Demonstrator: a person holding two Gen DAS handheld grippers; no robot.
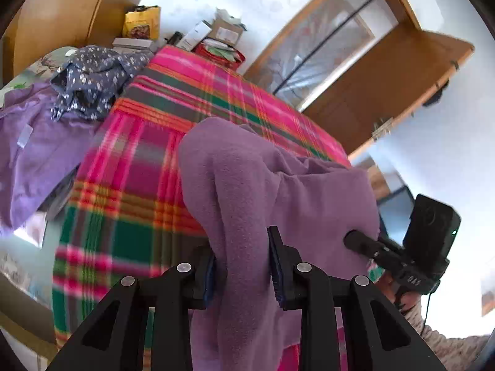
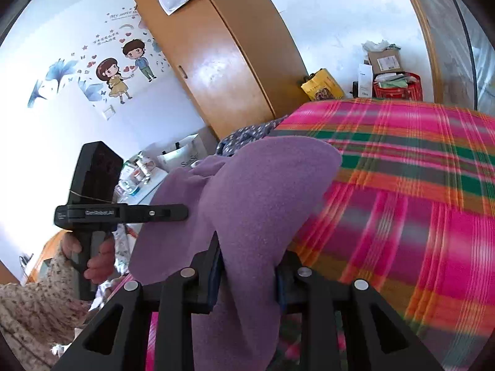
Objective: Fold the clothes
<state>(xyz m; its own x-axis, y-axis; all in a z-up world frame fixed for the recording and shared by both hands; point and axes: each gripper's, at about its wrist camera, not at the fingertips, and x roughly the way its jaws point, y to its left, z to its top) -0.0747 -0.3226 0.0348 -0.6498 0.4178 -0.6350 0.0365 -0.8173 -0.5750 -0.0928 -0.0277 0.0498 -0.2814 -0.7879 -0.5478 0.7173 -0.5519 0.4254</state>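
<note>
A purple fleece garment (image 1: 263,182) hangs in the air over the pink plaid blanket (image 1: 154,167), held up by both grippers. My left gripper (image 1: 244,266) is shut on a thick fold of it. In the right wrist view the same purple fleece (image 2: 253,191) bulges up from my right gripper (image 2: 247,273), which is shut on another fold. The right gripper (image 1: 365,244) also shows in the left wrist view, its tip buried in the fleece's edge. The left gripper (image 2: 173,211) shows side-on in the right wrist view, held by a hand (image 2: 96,262).
A lilac garment (image 1: 37,154) and a blue floral one (image 1: 96,80) lie piled at the blanket's left side. Boxes, a yellow bag (image 1: 140,23) and a red basket (image 2: 399,88) crowd the far end. A wooden wardrobe (image 2: 222,61) and a window frame (image 1: 355,71) flank the plaid blanket (image 2: 402,185).
</note>
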